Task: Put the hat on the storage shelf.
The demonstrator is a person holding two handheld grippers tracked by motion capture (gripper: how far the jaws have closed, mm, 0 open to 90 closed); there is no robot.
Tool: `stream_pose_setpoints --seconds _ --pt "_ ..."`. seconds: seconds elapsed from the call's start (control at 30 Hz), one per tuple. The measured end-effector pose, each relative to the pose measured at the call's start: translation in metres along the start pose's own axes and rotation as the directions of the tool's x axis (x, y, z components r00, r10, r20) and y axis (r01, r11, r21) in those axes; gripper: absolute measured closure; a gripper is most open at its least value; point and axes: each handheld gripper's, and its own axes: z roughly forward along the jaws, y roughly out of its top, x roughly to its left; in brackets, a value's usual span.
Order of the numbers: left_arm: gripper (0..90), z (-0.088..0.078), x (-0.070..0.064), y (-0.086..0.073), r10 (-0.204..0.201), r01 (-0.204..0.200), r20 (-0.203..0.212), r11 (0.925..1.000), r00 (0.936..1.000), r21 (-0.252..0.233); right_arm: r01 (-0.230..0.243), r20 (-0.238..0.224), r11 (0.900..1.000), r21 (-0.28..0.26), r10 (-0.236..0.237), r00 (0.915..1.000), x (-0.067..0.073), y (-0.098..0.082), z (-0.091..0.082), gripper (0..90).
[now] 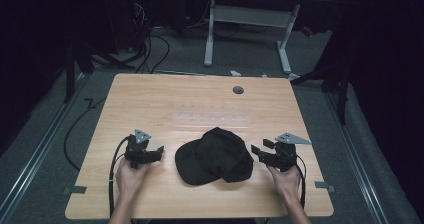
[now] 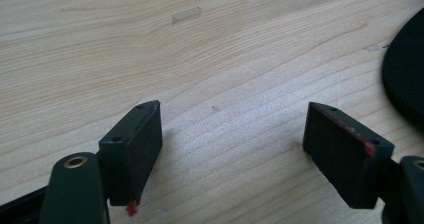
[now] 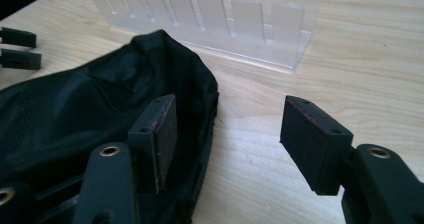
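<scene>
a person's left hand (image 1: 131, 176) holds the left gripper (image 1: 159, 152) low over the near left part of a pale wooden table (image 1: 150, 99), its jaws spread wide with bare wood between them. in the left gripper view the brim of a black cap (image 2: 406, 79) edges in from the right, clear of the pads. the cap (image 1: 216, 155) lies at the near middle of the table, between the two grippers, its brim toward the left gripper. beyond it stands a clear plastic rack (image 1: 210, 119). at right, the right gripper (image 1: 256, 151) sits just beside the cap's crown, released, jaws apart and gripping nothing; the rack (image 3: 210, 19) rises behind the black fabric there.
</scene>
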Motion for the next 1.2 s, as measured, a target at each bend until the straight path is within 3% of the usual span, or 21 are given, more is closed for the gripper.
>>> stream_pose_setpoints --seconds 0.3,0.6,0.8,1.0,1.2 --pt "24.3 0.0 0.0 0.0 0.0 0.0 0.001 1.0 1.0 0.0 0.013 -0.058 1.0 -0.001 -0.013 0.9983 0.013 0.016 0.008 34.9" --pt "24.3 0.0 0.0 0.0 -0.002 0.002 0.0 1.0 1.0 0.001 0.026 -0.078 0.997 0.071 -0.02 0.9967 0.023 0.023 0.026 30.4" --pt "24.3 0.0 0.0 0.0 -0.001 0.001 0.0 1.0 1.0 0.001 0.005 -0.075 0.991 0.132 0.005 0.9972 0.022 0.021 0.045 25.9" --pt "24.3 0.0 0.0 0.0 -0.001 0.001 -0.001 1.0 1.0 -0.001 -0.007 -0.074 0.986 0.164 0.02 0.9971 0.021 0.018 0.053 25.6" --pt "24.3 0.0 0.0 0.0 -0.002 0.002 -0.001 1.0 1.0 0.0 -0.06 -0.064 0.98 0.187 0.073 0.9953 0.02 0.015 0.062 28.8"
